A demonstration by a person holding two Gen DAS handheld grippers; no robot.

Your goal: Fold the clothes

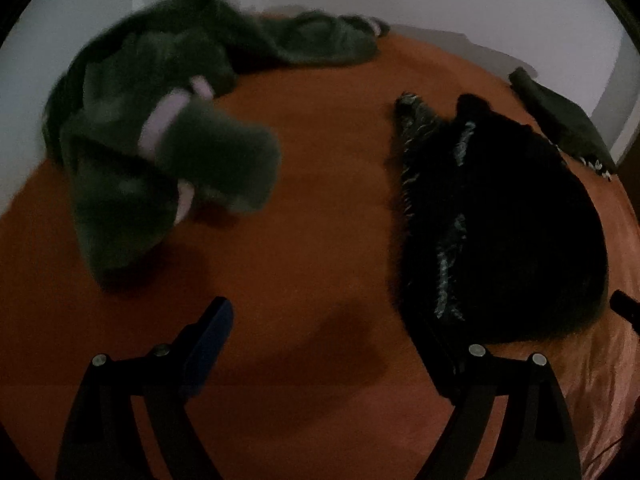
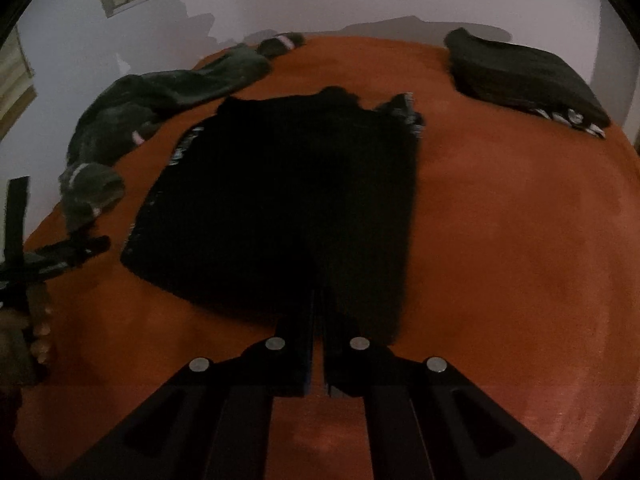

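Note:
A black garment (image 2: 288,200) lies spread flat on the orange bed sheet (image 2: 520,260), patterned trim showing along its left side. My right gripper (image 2: 318,296) is shut at its near hem, and the cloth seems pinched between the closed fingers. In the left wrist view the same black garment (image 1: 520,220) lies to the right. My left gripper (image 1: 316,312) hangs open over bare sheet, nothing between its fingers, its right finger beside the garment's edge. A crumpled grey-green garment (image 1: 160,152) with pink trim lies to the left.
A folded dark pile (image 2: 520,76) sits at the far right of the bed near the white wall. The grey-green garment (image 2: 120,120) stretches along the far left edge. A hand (image 2: 40,332) holds the left gripper (image 2: 60,252) at the left. Bare sheet (image 1: 300,220) lies between the garments.

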